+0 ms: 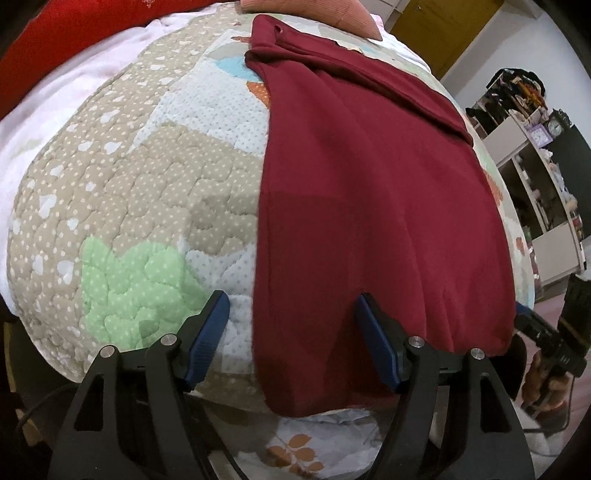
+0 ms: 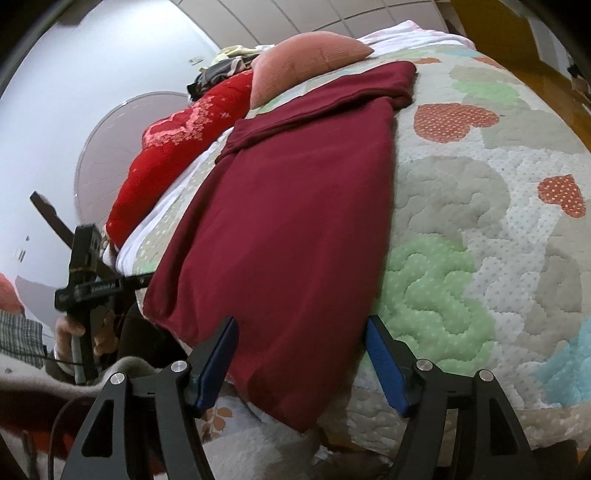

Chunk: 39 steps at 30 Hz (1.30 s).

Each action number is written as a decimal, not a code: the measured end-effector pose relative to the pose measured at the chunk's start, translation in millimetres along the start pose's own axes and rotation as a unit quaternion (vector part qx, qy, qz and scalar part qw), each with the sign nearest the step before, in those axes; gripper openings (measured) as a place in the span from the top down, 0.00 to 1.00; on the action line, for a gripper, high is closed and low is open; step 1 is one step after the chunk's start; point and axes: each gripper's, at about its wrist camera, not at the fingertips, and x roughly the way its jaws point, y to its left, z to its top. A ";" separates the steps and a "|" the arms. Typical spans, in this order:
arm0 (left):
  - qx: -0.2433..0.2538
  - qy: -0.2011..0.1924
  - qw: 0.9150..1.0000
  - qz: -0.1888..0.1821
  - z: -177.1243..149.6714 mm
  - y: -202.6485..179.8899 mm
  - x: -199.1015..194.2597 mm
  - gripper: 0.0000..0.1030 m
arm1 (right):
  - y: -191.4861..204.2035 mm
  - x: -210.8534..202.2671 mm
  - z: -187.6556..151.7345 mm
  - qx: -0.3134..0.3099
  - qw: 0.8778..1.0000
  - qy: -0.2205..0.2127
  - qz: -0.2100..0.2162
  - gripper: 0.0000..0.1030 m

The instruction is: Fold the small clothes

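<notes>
Since both grippers stand open w/ nothing pinched, the maroon garment (image 1: 369,206) lies free on the bed, its near hem draped over the near edge. Left gripper (image 1: 291,332) hovers at the hem's left corner: jaws wide, cloth edge running between them but pads clear of it. Right gripper (image 2: 301,350) straddles the hem's other corner, also spread, not pressing. Probably placed so each can take a bottom corner & fold it away toward the top. Garment already looks narrowed, w/ a flap folded across its far end. Under it, a quilted bedspread (image 1: 129,192) w/ heart patches. Farther: pink cushion (image 2: 314,55), red blanket (image 2: 177,144). Beyond, white shelving (image 1: 546,192) w/ a clock, yellow door (image 1: 443,26).
</notes>
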 end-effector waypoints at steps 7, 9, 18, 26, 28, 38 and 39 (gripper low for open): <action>0.037 0.001 0.999 0.008 -2.0 -6.1 0.8 0.49 | -4.8 1.8 -3.8 0.001 1.000 -0.006 0.018 0.34; 0.027 0.002 1.000 -0.005 -1.2 -2.6 -2.9 0.63 | -5.3 2.4 -3.4 -0.001 1.000 -0.006 0.022 0.34; 0.033 0.018 0.999 -0.028 -0.8 -3.6 1.6 0.61 | -15.0 1.7 -6.8 0.005 0.999 -0.010 0.041 0.34; 0.029 0.014 0.999 -0.043 1.3 -5.4 3.5 0.53 | -2.0 7.1 -12.8 -0.031 0.999 0.000 0.038 0.51; 0.048 0.010 0.998 -0.027 -0.2 -10.6 2.3 0.67 | -1.8 10.9 -13.3 -0.031 0.999 -0.002 0.037 0.72; -0.015 -0.032 0.996 -0.076 33.6 20.6 -32.4 0.93 | 9.7 -9.3 18.4 -0.017 0.990 -0.051 0.134 0.87; -0.020 -0.037 0.996 -0.084 39.3 21.9 -35.1 0.93 | 10.2 -11.6 26.1 -0.016 0.988 -0.059 0.142 0.87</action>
